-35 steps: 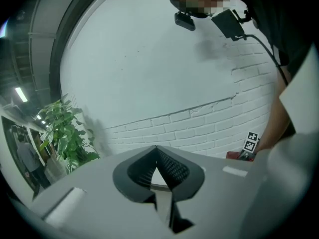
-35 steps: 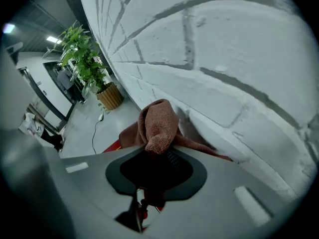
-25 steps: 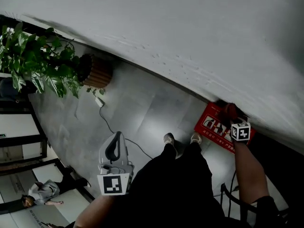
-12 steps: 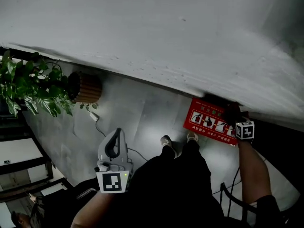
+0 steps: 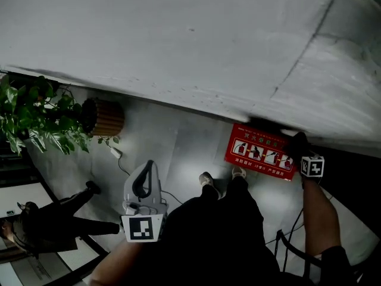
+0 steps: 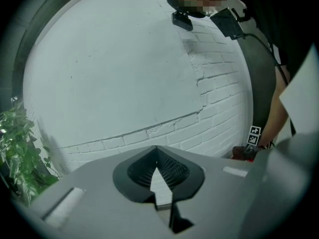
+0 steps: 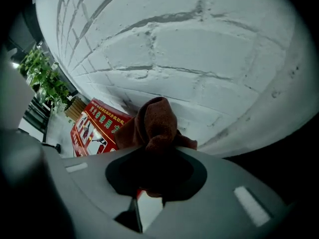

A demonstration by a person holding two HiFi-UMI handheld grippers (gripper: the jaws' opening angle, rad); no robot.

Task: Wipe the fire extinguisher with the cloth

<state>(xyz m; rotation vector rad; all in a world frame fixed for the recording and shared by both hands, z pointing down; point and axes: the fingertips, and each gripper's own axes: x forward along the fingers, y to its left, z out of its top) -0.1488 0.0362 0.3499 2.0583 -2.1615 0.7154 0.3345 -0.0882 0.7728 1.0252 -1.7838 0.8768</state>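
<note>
White-painted brick wall [image 7: 199, 59], grey floor [image 5: 178, 142]. On right gripper [image 7: 152, 158], fingers pinch brown cloth [image 7: 157, 121], bunched ahead of them. Red fire extinguisher box [image 7: 94, 126] sits beyond the fingers, leftward. On left gripper [image 6: 158, 156], fingers pressed together, empty. Risk: cloth rubs wall and misses box; loose bunch may slip free.

Leafy plant [image 5: 36, 117] in ribbed pot [image 5: 106, 117] (beside white brick wall [image 5: 178, 40]), grey floor [image 5: 158, 145]
</note>
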